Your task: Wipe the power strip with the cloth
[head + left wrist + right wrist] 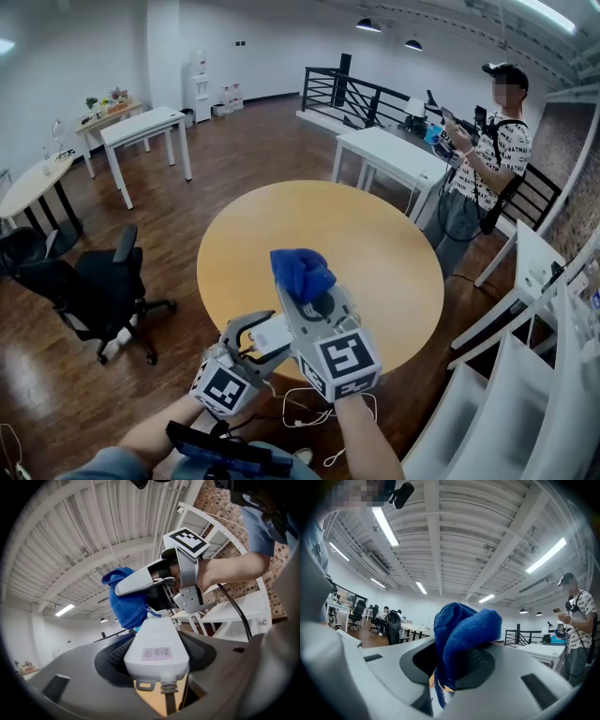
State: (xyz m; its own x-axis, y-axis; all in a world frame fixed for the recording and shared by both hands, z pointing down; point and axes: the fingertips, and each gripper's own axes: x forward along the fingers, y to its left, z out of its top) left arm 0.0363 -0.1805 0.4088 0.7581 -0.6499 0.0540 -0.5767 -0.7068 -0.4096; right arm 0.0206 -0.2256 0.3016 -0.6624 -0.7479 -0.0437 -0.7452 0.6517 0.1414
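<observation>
Left gripper [255, 341]: jaws wide but clamped on the near end of the strip [157, 641], holding it level in the air over the table's near edge, not resting on it. Cord [302, 412] hangs loose below.

Right gripper [314, 305]: jaws pinched on a bunched blue cloth [302, 270]. The cloth sits at the strip's far end and looks to be touching its top face.

Step in hand, as I read it: wiping along the strip.
- Keep the left grip firm and still. The strip is unsupported, so any push tilts it.
- Drag the cloth lengthwise with light pressure, the wad flat on the face.
- The clamped end can't be reached unless regripped.
- Watch the cord for snagging.

Surface: round yellow table [375, 234], bare.

Room: dark wood floor [216, 159], black chair [94, 291] to the left, white desks [145, 127] beyond. A railing [361, 94] runs at the back, and a person [487, 159] stands by a desk at right.
</observation>
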